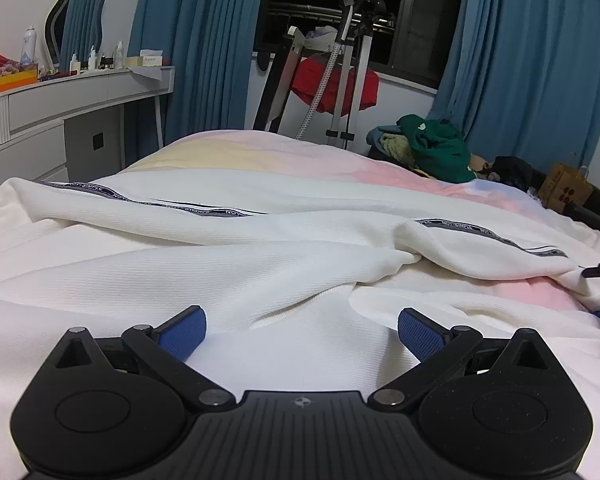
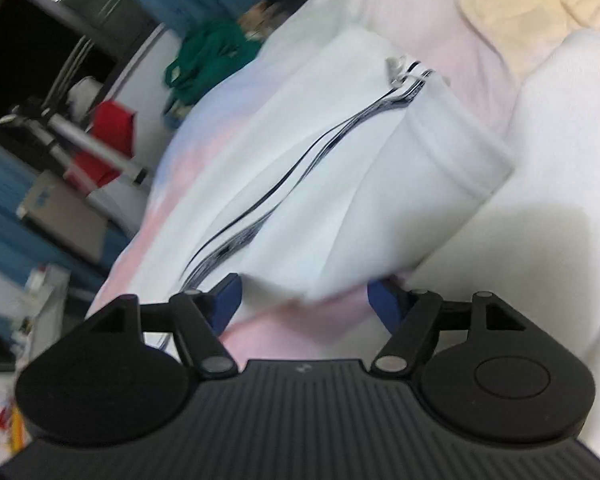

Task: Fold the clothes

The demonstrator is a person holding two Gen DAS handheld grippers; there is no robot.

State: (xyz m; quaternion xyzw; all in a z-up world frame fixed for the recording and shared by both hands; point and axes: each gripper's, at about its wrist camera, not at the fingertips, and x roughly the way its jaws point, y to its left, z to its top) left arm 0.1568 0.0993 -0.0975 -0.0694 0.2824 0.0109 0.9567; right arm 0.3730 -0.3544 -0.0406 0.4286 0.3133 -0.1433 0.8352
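Note:
A white knit garment [image 1: 228, 256] with black lettered stripes lies rumpled across the bed. My left gripper [image 1: 302, 330] is open, low over the garment's near part, with white cloth between its blue pads [image 1: 182, 334]. In the right wrist view the same garment [image 2: 340, 184] lies along the bed, its ribbed cuff end at the right. My right gripper [image 2: 304, 302] is open, and a corner of the garment lies between its blue pads [image 2: 384, 304]. That view is tilted and blurred.
The bed has a pink, yellow and blue pastel cover [image 1: 284, 156]. A pile of green clothes [image 1: 436, 148] sits at the far right of the bed. A white dresser [image 1: 72, 108] stands left. A metal stand with red cloth [image 1: 336, 88] stands beyond the bed.

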